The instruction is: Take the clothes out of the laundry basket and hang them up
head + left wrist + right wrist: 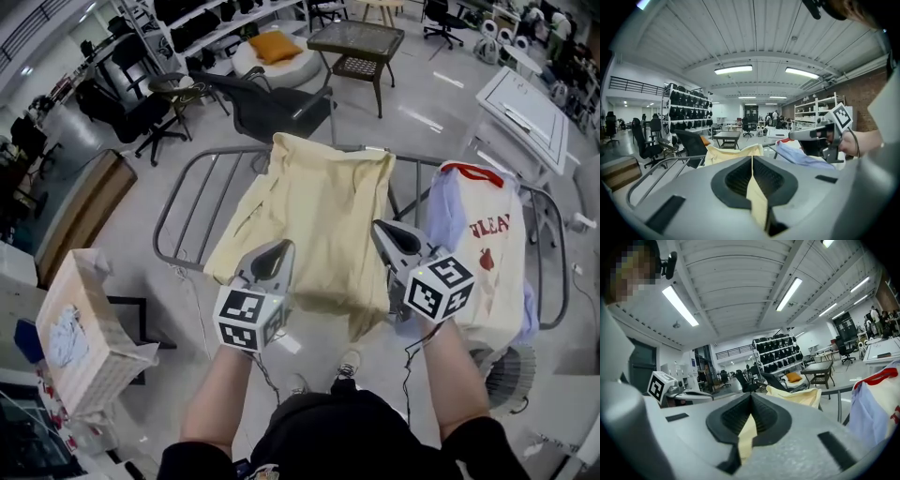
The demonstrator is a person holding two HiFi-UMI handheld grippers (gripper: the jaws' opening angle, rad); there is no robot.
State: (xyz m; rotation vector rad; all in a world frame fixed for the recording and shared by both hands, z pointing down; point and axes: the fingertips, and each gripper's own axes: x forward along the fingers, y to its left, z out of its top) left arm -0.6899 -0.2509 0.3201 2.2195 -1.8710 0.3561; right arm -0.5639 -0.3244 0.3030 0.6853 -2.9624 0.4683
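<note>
Head view, from behind the person: left of the grey tubular metal drying rack (178, 202) sits the pale woven laundry basket (94, 366). What looks like one whitish-blue bundle of cloth (66, 337) is still inside it, so I'd judge the job only partly done. Over the middle of the rack lies the pale yellow cotton garment (319, 197), draped across the rail, wrinkled, its hem hanging on the near side. The left hand-held gripper (277, 253) is clenched on the garment's lower left edge, a fold of yellow pinched between its jaws. The right hand-held gripper (386, 234) grasps the lower right edge the same way. At the rack's right end a light-blue garment (442, 211) and a white T-shirt with red print (492, 253) are already hung. Straightening the yellow piece seems to be the step in hand.
</note>
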